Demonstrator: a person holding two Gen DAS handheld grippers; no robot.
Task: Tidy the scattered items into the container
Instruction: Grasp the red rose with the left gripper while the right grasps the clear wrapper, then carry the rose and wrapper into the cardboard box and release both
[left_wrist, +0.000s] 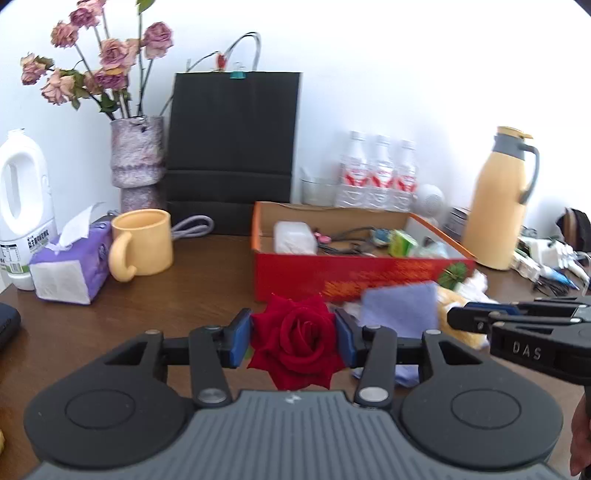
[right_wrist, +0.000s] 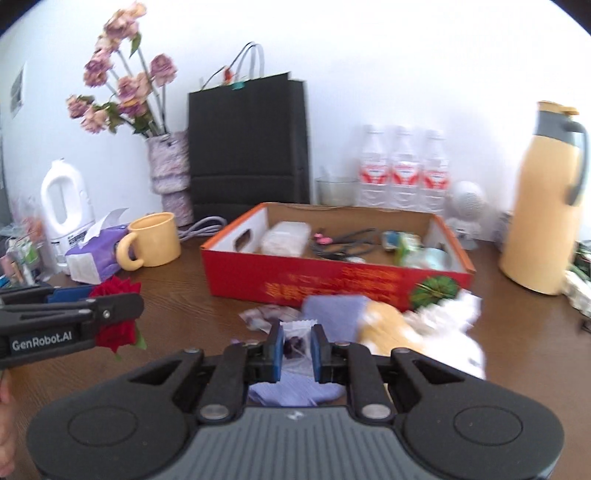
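My left gripper (left_wrist: 294, 338) is shut on a red rose (left_wrist: 295, 341), its blue pads pressing the bloom from both sides above the brown table. From the right wrist view the same rose (right_wrist: 116, 325) shows at the left, behind the left gripper's black finger. My right gripper (right_wrist: 297, 347) is shut on a small clear snack packet (right_wrist: 294, 341) with something dark inside. The red cardboard box (left_wrist: 354, 277) stands beyond both grippers, open at the top, holding a white packet, cables and small items. In front of the box (right_wrist: 332, 282) lie a lilac cloth (right_wrist: 334, 314), a yellow soft thing (right_wrist: 384, 328) and white wrapping.
Behind the box stand a black paper bag (left_wrist: 232, 155), three water bottles (left_wrist: 376, 173) and a glass. To the left are a yellow mug (left_wrist: 144, 242), a purple tissue pack (left_wrist: 74, 267), a white jug and a vase of dried roses (left_wrist: 138, 162). A yellow thermos (left_wrist: 495, 203) stands at the right.
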